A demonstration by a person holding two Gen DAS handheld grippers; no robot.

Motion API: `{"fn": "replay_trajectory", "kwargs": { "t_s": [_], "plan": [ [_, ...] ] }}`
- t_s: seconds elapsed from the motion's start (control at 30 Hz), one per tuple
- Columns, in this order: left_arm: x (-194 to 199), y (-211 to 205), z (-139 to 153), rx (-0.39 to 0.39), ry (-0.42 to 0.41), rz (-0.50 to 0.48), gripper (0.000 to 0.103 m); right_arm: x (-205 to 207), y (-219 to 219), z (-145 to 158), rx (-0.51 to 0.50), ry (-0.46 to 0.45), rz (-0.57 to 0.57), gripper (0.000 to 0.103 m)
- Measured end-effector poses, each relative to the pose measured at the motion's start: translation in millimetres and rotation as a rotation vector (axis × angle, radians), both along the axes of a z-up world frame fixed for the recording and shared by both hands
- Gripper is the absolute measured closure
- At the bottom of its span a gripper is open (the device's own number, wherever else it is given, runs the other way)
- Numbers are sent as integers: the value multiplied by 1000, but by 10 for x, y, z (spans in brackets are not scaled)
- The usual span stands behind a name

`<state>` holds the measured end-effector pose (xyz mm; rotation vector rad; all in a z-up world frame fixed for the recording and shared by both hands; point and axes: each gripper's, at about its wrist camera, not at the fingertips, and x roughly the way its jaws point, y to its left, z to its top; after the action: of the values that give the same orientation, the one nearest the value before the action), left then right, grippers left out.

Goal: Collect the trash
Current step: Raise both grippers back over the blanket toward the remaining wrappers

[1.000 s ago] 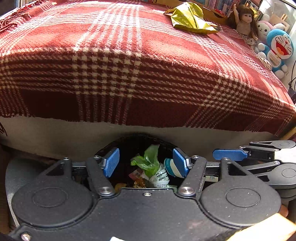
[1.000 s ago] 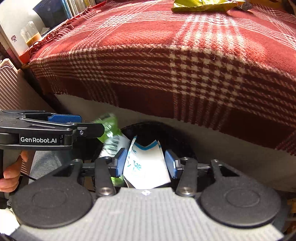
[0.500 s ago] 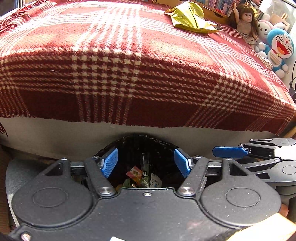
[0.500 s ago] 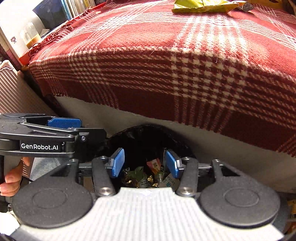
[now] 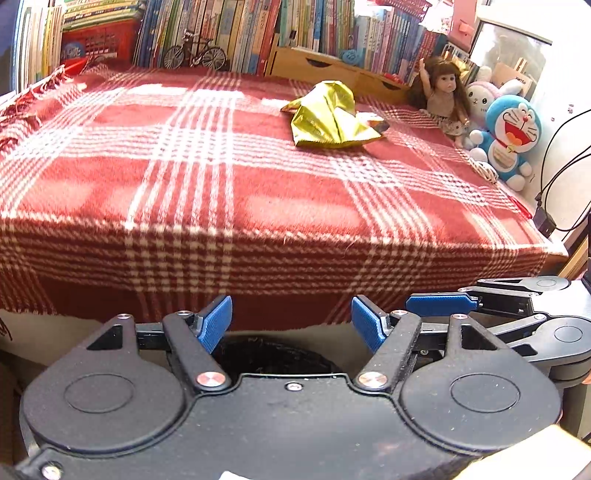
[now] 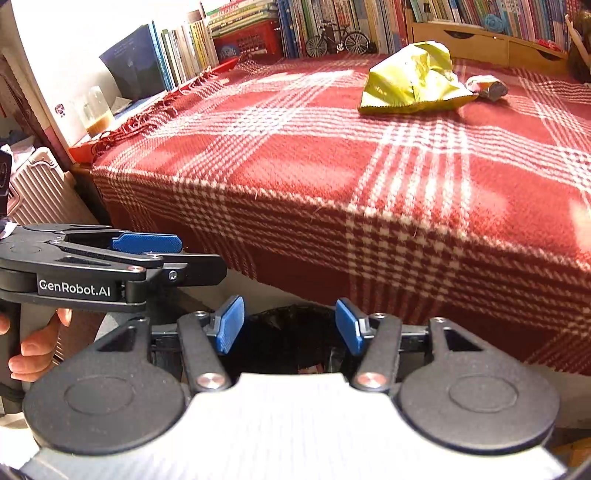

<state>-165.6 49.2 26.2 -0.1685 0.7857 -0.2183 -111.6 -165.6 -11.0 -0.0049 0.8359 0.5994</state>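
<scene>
A crumpled yellow-green snack bag (image 5: pixel 328 116) (image 6: pixel 413 79) lies far back on the red plaid blanket (image 5: pixel 221 177) (image 6: pixel 369 155). A small crumpled wrapper (image 6: pixel 487 86) lies beside the bag. Below the blanket's front edge stands a bin with a black liner (image 5: pixel 273 360) (image 6: pixel 291 339). My left gripper (image 5: pixel 291 323) hangs above the bin, its jaws opening, with nothing between them. My right gripper (image 6: pixel 290 325) is beside it over the bin, its jaws opening and empty as well. Each gripper shows in the other's view: the right (image 5: pixel 443 304), the left (image 6: pixel 147 243).
Shelves of books (image 5: pixel 240 33) and a model bicycle (image 5: pixel 194 55) line the back. A doll (image 5: pixel 443 92) and plush toys (image 5: pixel 509 136) sit at the right edge. A ribbed suitcase (image 6: pixel 37 188) stands at the left. A hand (image 6: pixel 33 347) holds the left gripper's handle.
Both grippers let go of their trash into the bin, then rose and tilted up. The bin has sunk low in both views and the bookshelves have come into sight. Both jaws stand wider.
</scene>
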Motion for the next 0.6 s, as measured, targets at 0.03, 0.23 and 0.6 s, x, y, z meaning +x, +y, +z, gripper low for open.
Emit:
{"fn": "replay_trajectory", "kwargs": {
  "t_s": [0.03, 0.23, 0.6],
  "plan": [
    [52, -1, 55, -3, -17, -4, 31, 11, -33, 77, 13, -22, -5, 31],
    [447, -51, 372, -11, -109, 9, 28, 191, -261, 423, 39, -132, -90, 27],
    [1721, -440, 579, -82, -188, 42, 21, 955, -774, 847, 4, -274, -332, 24]
  ]
}}
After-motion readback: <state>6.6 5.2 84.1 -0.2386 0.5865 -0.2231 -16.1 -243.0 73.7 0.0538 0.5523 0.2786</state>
